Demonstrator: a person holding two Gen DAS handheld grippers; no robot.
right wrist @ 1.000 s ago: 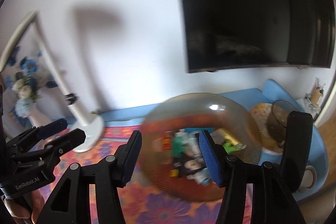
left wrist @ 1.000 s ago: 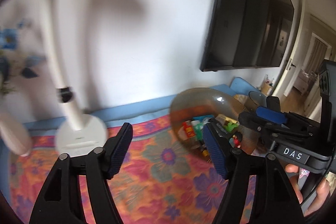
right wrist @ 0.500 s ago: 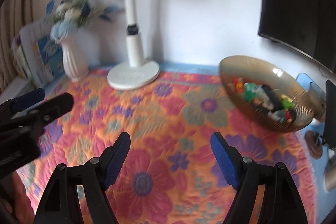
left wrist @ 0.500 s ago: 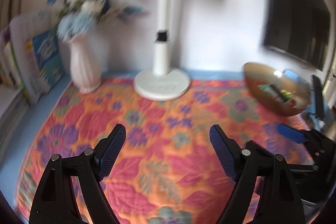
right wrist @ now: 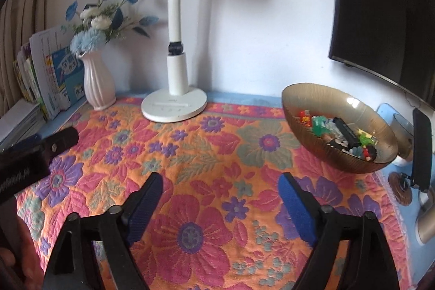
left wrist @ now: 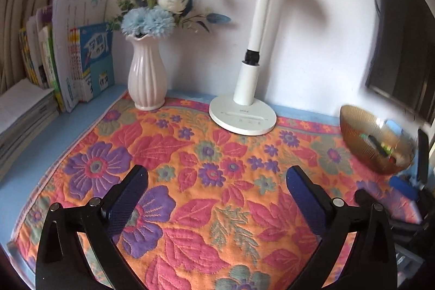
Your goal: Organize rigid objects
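An amber ribbed glass bowl (right wrist: 320,99) sits on the right of the flowered cloth (right wrist: 190,154) and holds several small coloured toys (right wrist: 339,135) and a black bar. It also shows in the left wrist view (left wrist: 353,124) at the far right. My left gripper (left wrist: 216,181) is open and empty above the cloth's middle. My right gripper (right wrist: 220,188) is open and empty, left of and nearer than the bowl. The left gripper also shows at the left edge of the right wrist view (right wrist: 65,137).
A white desk lamp (right wrist: 174,105) stands at the back centre. A pink vase of blue flowers (right wrist: 98,83) and upright books (right wrist: 51,78) stand at the back left. A dark screen (right wrist: 380,4) hangs on the wall at right. A phone on a stand (right wrist: 421,148) is right of the bowl.
Both grippers have pulled back and tilted down from the bowl and wall, so the whole cloth, vase and lamp are now in view. Both stay open and empty.
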